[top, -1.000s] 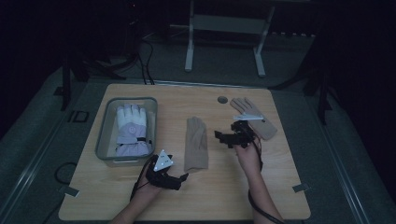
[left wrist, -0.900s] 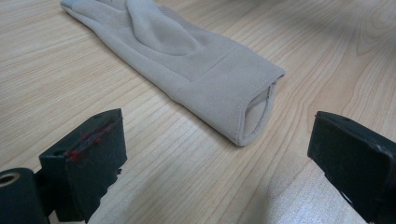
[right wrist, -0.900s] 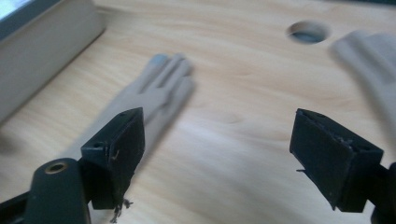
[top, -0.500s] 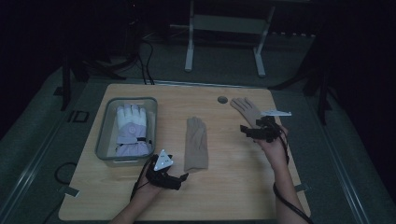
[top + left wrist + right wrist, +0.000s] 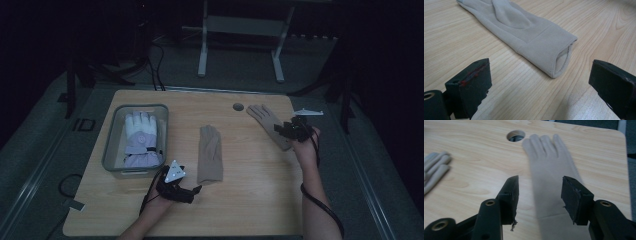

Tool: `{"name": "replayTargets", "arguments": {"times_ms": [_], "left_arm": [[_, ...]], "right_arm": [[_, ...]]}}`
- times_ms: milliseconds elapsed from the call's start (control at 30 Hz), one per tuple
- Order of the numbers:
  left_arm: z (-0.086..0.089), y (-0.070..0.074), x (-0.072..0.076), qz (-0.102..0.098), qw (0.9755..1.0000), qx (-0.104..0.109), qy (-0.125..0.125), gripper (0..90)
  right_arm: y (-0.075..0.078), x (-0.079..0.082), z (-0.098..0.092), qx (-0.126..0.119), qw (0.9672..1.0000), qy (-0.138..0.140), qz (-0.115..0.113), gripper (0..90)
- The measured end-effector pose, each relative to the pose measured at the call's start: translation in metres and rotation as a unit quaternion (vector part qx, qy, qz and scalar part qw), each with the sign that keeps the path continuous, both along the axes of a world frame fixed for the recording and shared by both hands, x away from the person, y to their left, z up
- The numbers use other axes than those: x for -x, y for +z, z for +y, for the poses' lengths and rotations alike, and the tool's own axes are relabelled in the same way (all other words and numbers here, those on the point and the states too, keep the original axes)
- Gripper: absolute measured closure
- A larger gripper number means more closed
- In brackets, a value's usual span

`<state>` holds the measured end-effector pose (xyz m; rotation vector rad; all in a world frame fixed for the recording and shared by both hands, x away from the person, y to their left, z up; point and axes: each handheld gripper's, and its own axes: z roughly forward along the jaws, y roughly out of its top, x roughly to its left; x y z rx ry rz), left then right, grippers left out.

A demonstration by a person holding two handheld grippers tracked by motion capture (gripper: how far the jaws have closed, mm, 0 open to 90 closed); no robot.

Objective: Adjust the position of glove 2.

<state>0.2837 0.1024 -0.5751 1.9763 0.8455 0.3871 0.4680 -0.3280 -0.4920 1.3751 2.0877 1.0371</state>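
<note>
While the right gripper (image 5: 540, 195), jaws just narrowing half-spread astride the far beige glove (image 5: 554, 177) right of the table hole (image 5: 515, 135), closes, it should pinch the cuff squarely.

The high view was dim and underexposed: the table (image 5: 250, 200) showed as a muted lit patch, and the floor and far background sank into near black. Both gripper views were much brighter, with soft, even light and only faint shadows under the jaws. In the right gripper view the beige glove (image 5: 554, 172) was smeared by motion blur, its edges soft. In the left gripper view the other beige glove (image 5: 529, 35) stayed sharp, the near jaws slightly soft.
</note>
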Motion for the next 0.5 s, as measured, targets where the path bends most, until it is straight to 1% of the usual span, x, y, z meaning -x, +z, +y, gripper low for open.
{"name": "replayTargets", "arguments": {"times_ms": [67,133,233,267,300,333,400,433,500], "left_arm": [[0.0,0.0,0.0,0.0,1.0,0.0,0.0,4.6],[0.0,0.0,0.0,0.0,1.0,0.001,0.0,4.6],[0.0,0.0,0.0,0.001,1.0,0.001,0.0,4.6],[0.0,0.0,0.0,0.0,1.0,0.001,0.0,4.6],[0.0,0.0,0.0,0.001,1.0,0.0,-0.001,4.6],[0.0,0.0,0.0,0.001,1.0,0.001,-0.001,4.6],[0.0,0.0,0.0,0.001,1.0,0.001,-0.002,4.6],[0.0,0.0,0.0,0.001,1.0,0.001,-0.001,4.6],[0.0,0.0,0.0,0.001,1.0,0.001,-0.001,4.6]], "right_arm": [[0.0,-0.007,-0.004,0.002,1.0,-0.007,0.0,50.1],[-0.001,-0.013,-0.006,0.004,1.0,-0.009,-0.001,50.4],[-0.004,-0.023,-0.011,0.012,0.9997,-0.019,0.01,50.4],[-0.004,-0.026,-0.012,0.018,0.9995,-0.025,0.01,50.4],[-0.005,-0.029,-0.013,0.018,0.9993,-0.029,0.012,50.2],[-0.005,-0.032,-0.013,0.014,0.9994,-0.028,0.013,49.3],[-0.006,-0.037,-0.011,0.024,0.9991,-0.034,0.014,46.9],[-0.007,-0.041,-0.01,0.025,0.9991,-0.03,0.018,45.8],[-0.009,-0.046,-0.006,0.037,0.9986,-0.032,0.02,44.4]]}}
